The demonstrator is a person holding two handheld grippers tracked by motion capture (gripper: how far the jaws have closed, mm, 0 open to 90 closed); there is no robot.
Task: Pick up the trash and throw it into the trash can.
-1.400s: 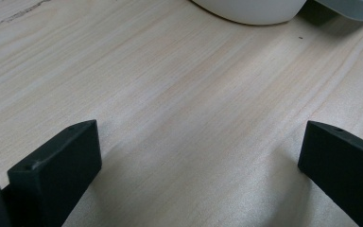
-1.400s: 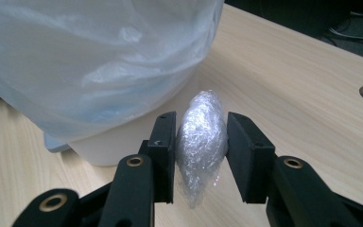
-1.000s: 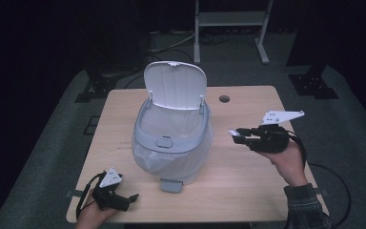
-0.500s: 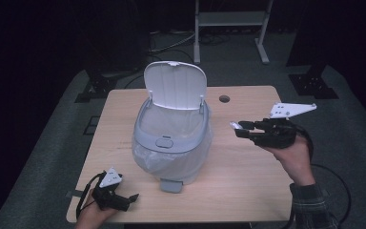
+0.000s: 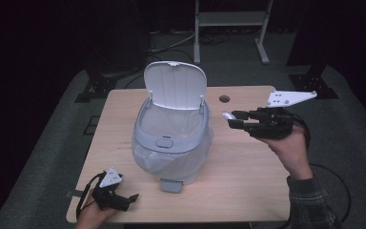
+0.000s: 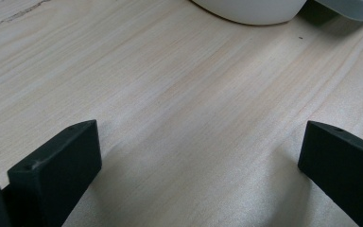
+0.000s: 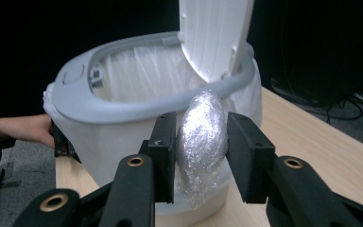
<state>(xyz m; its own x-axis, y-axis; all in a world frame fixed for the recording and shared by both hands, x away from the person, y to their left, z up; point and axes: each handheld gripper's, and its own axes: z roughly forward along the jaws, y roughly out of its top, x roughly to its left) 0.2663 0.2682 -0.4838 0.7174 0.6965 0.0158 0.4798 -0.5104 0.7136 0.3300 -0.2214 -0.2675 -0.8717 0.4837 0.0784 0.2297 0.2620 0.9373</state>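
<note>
A pale grey bin [image 5: 171,143] with a clear liner stands mid-table, its white lid [image 5: 175,85] raised upright at the back. My right gripper [image 5: 233,119] hovers to the bin's right, above the table, shut on a crumpled foil ball [image 7: 202,142] that fills the gap between its jaws. In the right gripper view the bin's open rim [image 7: 123,111] lies just beyond the ball. My left gripper [image 5: 129,199] rests low at the table's front left corner, jaws wide open over bare wood [image 6: 189,118], with the bin's base [image 6: 250,12] ahead.
The wooden table [image 5: 248,181] has a cable hole [image 5: 224,98] at the back right. A foot pedal [image 5: 171,184] sticks out at the bin's front. A metal stand [image 5: 228,28] and dark equipment sit on the floor behind.
My right gripper has risen and shifted slightly right and back with the foil ball held. The left gripper has stayed still.
</note>
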